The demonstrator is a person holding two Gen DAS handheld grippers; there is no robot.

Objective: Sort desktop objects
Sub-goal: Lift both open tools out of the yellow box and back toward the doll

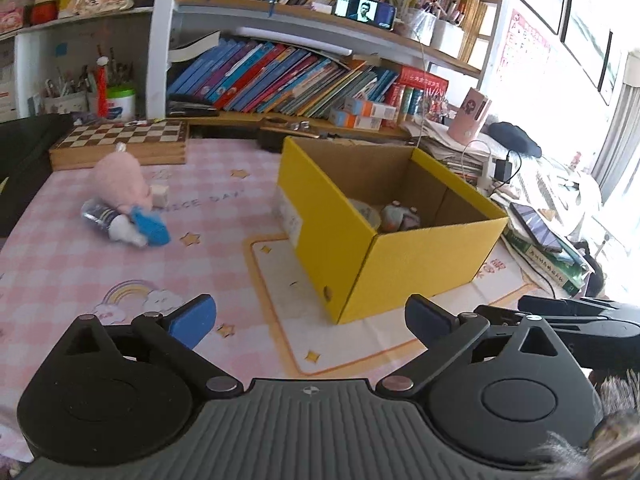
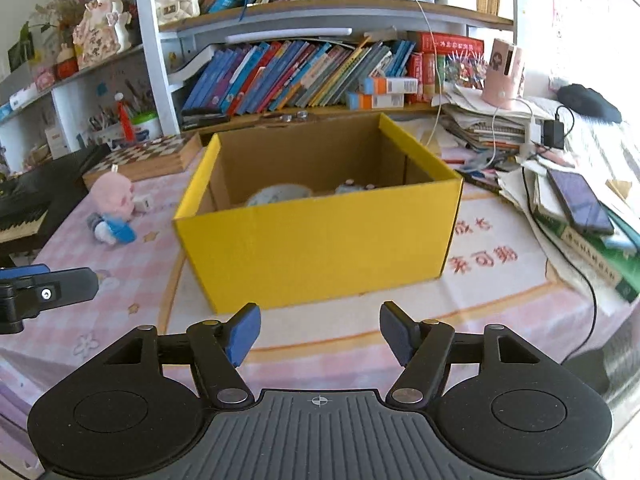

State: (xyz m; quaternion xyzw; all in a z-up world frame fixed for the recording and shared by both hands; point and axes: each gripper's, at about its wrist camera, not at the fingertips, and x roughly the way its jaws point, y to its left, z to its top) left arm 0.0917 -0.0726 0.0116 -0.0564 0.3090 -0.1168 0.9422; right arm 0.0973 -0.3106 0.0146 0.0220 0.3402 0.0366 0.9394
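Since the box (image 1: 396, 236) already holds a few items and a pink toy (image 1: 120, 184) with a small bottle (image 1: 102, 216) beside it is left at mid-left of the left view, the toy should be approached low from the near side and gripped across its body, clear of the bottle. Left gripper (image 1: 310, 320) is spread wide, nothing held or touched. Right gripper (image 2: 320, 330) is likewise wide and empty, low centre, facing the box.
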